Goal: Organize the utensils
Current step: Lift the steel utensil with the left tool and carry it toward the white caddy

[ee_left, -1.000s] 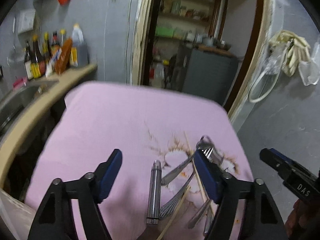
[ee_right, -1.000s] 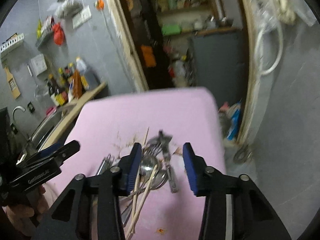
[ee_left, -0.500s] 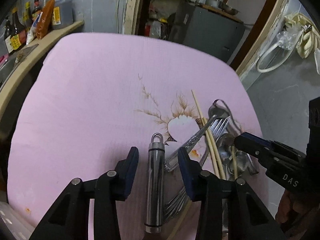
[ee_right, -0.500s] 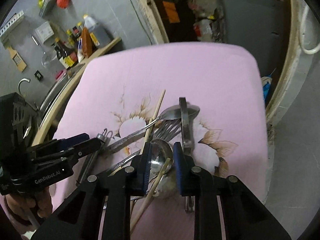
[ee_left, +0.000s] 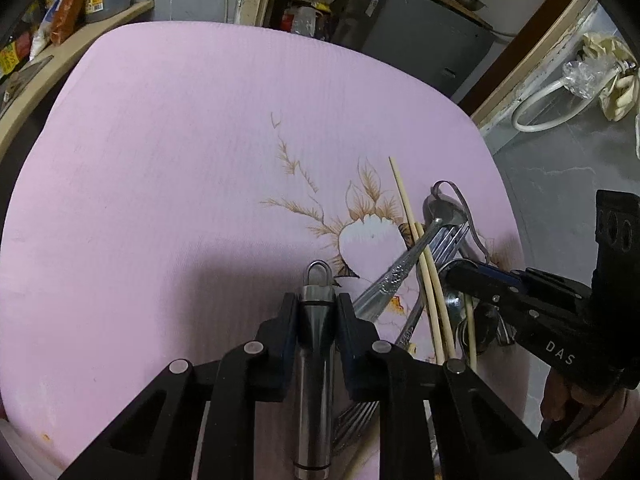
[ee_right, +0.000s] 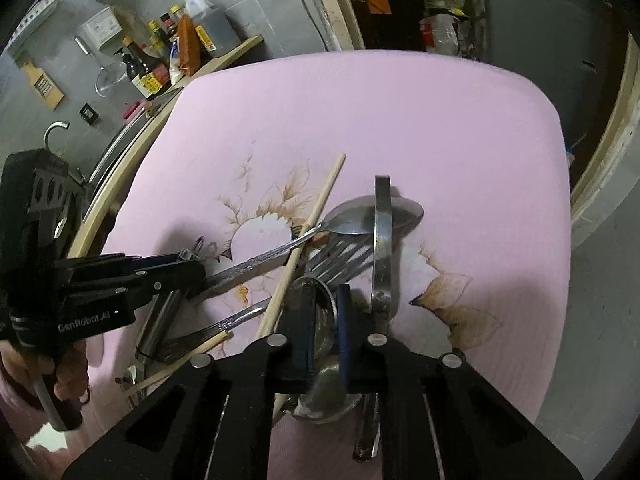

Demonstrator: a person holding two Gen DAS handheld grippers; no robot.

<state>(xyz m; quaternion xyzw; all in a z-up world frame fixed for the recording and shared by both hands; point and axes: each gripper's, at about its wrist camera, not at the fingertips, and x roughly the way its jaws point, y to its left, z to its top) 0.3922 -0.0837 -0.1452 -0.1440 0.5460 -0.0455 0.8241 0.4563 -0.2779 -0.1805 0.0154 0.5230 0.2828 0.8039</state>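
Observation:
A pile of metal utensils lies on a pink mat (ee_left: 180, 180) with a flower print. My left gripper (ee_left: 317, 312) is shut on a steel cylinder with a ring end (ee_left: 316, 360), which lies on the mat; the gripper also shows in the right wrist view (ee_right: 188, 268). My right gripper (ee_right: 323, 312) is shut on the bowl of a steel spoon (ee_right: 322, 320) in the pile; it also shows in the left wrist view (ee_left: 456, 276). Beside it lie a patterned-handle spoon (ee_right: 360, 216), a fork (ee_right: 340, 252), wooden chopsticks (ee_right: 308, 236) and a flat steel tool (ee_right: 382, 240).
A wooden counter (ee_right: 224, 60) with sauce bottles (ee_right: 200, 36) runs along the mat's left side. A doorway and a dark cabinet (ee_left: 420, 40) stand beyond the far edge. The grey floor (ee_left: 560, 184) is to the right.
Both grippers have come down to the mat and shut: the left one onto the steel cylinder, the right one onto the spoon bowl in the pile.

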